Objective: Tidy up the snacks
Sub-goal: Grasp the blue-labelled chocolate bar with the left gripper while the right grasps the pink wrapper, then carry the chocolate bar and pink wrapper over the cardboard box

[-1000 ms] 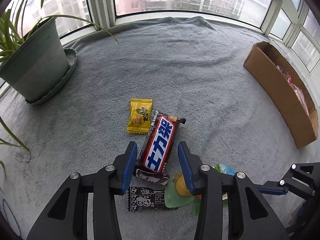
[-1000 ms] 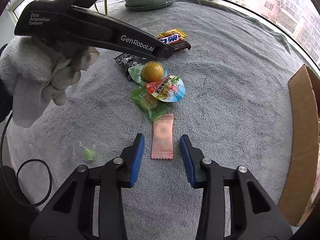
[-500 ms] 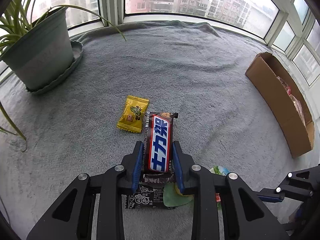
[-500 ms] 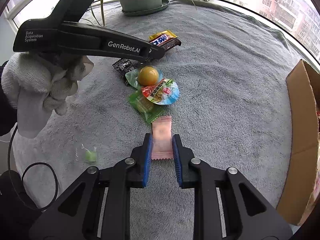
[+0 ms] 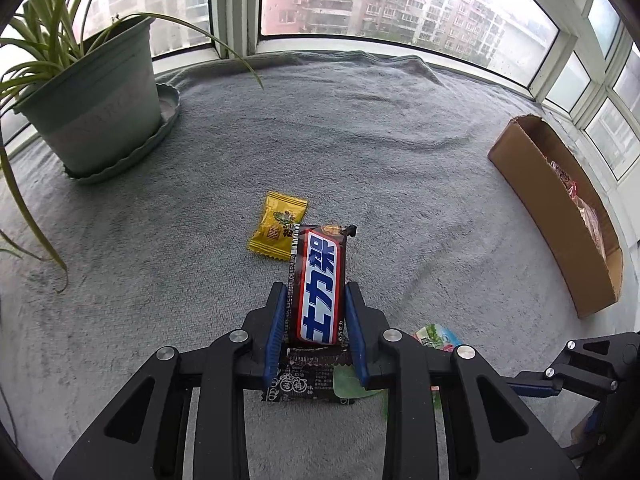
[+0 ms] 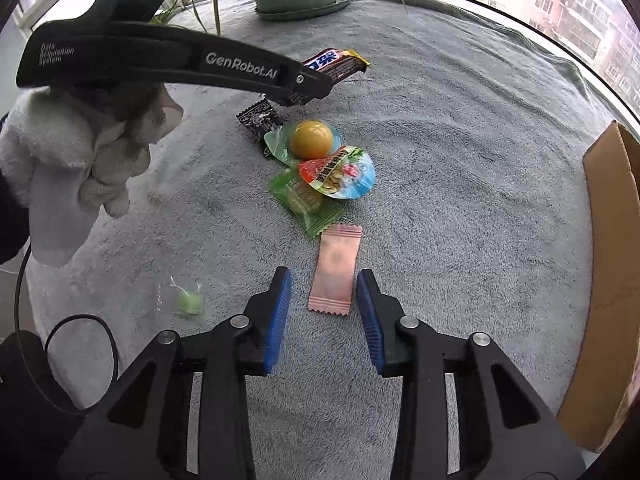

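My left gripper (image 5: 316, 300) is shut on a brown chocolate bar (image 5: 320, 280) with a blue and white label, lifted off the grey blanket; from the right wrist view the same bar (image 6: 334, 65) sticks out past the left gripper's tip. A yellow candy packet (image 5: 278, 226) lies just beyond it. My right gripper (image 6: 324, 286) has its jaws opening; a pink sachet (image 6: 336, 270) lies flat on the blanket between them, untouched by the pads. Further on sit a green packet (image 6: 304, 200), a jelly cup (image 6: 338, 174), an orange ball (image 6: 311, 139) and a black wrapper (image 6: 258, 116).
An open cardboard box (image 5: 560, 212) holding snacks stands at the right edge, also seen as the cardboard box (image 6: 612, 280) in the right wrist view. A potted plant (image 5: 92, 112) stands at the back left. A small green sweet (image 6: 188, 304) lies at the left. A white-gloved hand (image 6: 76, 168) holds the left gripper.
The left gripper closed on the chocolate bar and raised it. The right gripper closed around the pink sachet, then spread apart again, leaving the sachet on the blanket.
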A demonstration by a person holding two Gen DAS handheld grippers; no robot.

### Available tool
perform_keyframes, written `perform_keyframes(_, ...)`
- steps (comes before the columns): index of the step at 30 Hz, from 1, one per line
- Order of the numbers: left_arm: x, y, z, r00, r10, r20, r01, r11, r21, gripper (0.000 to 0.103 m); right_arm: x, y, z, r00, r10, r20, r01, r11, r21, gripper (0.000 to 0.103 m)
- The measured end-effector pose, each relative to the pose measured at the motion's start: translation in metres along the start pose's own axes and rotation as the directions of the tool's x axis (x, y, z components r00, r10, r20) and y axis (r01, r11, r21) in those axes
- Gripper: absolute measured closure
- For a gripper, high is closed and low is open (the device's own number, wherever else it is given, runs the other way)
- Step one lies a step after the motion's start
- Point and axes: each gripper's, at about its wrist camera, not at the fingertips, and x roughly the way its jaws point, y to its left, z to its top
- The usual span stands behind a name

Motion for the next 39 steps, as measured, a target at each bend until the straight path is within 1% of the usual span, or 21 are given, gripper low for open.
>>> perform_keyframes(2, -0.001, 0.000, 0.000, 1.000, 0.000, 0.003, 0.000, 1.000, -0.002, 0.076, 0.001, 0.006, 0.001, 0.999, -0.041, -0.004, 0.041, 0.999, -0.033, 0.076)
perform_keyframes(3, -0.001, 0.000, 0.000, 1.000, -0.001, 0.004, 0.001, 1.000, -0.003, 0.076, 0.001, 0.006, 0.001, 0.999, -0.038, -0.007, 0.038, 0.999, -0.039, 0.080)
perform_keyframes(5, -0.002, 0.000, 0.001, 1.000, 0.000, 0.008, 0.000, 1.000, -0.002, 0.076, 0.000, 0.004, 0.002, 1.000, -0.027, -0.011, 0.027, 0.999, -0.035, 0.081)
perform_keyframes(8, -0.005, 0.001, 0.001, 1.000, 0.001, 0.015, -0.001, 1.000, -0.002, 0.076, -0.004, 0.000, 0.001, 1.000, -0.025, -0.006, 0.025, 0.999, -0.021, 0.082)
perform_keyframes(14, -0.012, 0.000, 0.000, 1.000, -0.007, 0.028, 0.007, 1.000, -0.015, 0.076, -0.026, -0.012, -0.003, 0.998, -0.028, 0.052, 0.026, 0.999, 0.031, 0.082)
perform_keyframes(19, -0.025, -0.012, 0.003, 0.998, -0.015, 0.054, 0.014, 1.000, 0.013, 0.076, -0.052, -0.027, -0.010, 0.994, -0.043, 0.096, 0.036, 0.996, 0.076, 0.082)
perform_keyframes(23, -0.039, -0.031, 0.008, 0.996, -0.028, 0.086, 0.024, 0.998, 0.055, 0.076, -0.075, -0.042, -0.016, 0.988, -0.072, 0.136, 0.056, 0.991, 0.118, 0.082)
perform_keyframes(29, -0.059, -0.071, 0.015, 0.988, -0.085, 0.126, 0.068, 0.989, 0.128, 0.076, -0.109, -0.079, -0.021, 0.973, -0.133, 0.186, 0.098, 0.977, 0.188, 0.082)
perform_keyframes(35, -0.070, -0.113, 0.021, 0.979, -0.150, 0.141, 0.120, 0.973, 0.198, 0.076, -0.135, -0.116, -0.036, 0.956, -0.197, 0.217, 0.138, 0.956, 0.259, 0.082)
perform_keyframes(39, -0.071, -0.139, 0.024, 0.973, -0.188, 0.135, 0.153, 0.960, 0.237, 0.076, -0.148, -0.138, -0.049, 0.945, -0.236, 0.226, 0.161, 0.938, 0.307, 0.082)
